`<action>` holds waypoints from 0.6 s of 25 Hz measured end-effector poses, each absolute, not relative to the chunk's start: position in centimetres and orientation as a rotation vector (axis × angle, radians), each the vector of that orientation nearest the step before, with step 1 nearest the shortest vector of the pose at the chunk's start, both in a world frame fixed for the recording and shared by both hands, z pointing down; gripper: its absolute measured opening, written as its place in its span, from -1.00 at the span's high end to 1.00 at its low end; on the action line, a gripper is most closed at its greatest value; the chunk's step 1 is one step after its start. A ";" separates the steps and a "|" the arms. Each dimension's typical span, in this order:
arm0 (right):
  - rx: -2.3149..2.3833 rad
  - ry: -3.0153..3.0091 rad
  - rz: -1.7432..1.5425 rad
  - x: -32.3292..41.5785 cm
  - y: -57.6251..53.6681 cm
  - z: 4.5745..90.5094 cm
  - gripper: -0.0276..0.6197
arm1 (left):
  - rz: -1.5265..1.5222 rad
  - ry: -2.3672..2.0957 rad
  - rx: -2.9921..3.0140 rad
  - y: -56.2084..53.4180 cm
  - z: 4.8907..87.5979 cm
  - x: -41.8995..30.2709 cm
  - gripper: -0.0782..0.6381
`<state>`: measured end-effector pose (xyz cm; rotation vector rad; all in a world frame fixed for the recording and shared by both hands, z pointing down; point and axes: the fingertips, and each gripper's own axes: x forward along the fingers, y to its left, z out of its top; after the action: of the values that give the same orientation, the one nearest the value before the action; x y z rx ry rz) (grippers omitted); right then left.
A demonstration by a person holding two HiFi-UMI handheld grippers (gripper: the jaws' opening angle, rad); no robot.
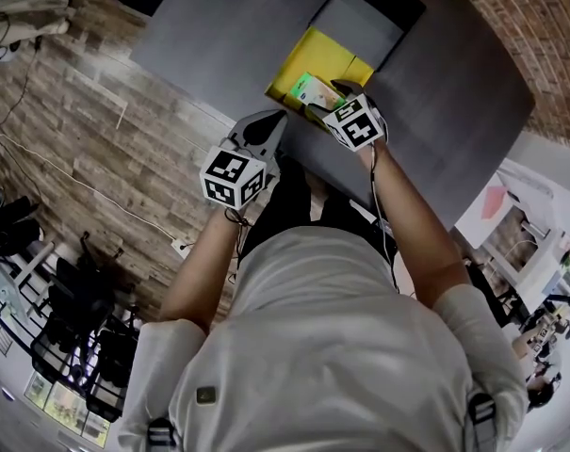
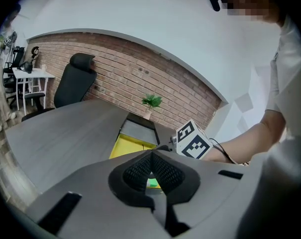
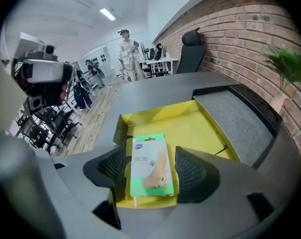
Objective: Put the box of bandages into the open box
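Note:
A green-and-white box of bandages sits between the pads of my right gripper, which is shut on its long sides. It hangs face up over the near end of the open yellow box. In the head view the box of bandages shows just past the right gripper, inside the near right corner of the yellow box. My left gripper is shut and holds nothing, at the table's near edge left of the yellow box. Its view shows the yellow box beyond the closed pads.
The yellow box's grey-lined lid lies open on the far side of the dark grey table. A small potted plant stands by the brick wall. An office chair is behind the table. Wooden floor lies below the table edge.

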<state>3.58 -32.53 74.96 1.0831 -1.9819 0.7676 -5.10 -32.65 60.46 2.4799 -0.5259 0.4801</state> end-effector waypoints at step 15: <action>1.167 -2.099 0.699 3.8 -31.4 68.8 -0.01 | 0.447 -0.525 2.516 -30.3 58.0 -3.5 0.74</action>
<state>3.79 -31.35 68.82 1.1666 -2.0987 0.6994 -3.48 -30.29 57.99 2.5158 -0.5245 0.4470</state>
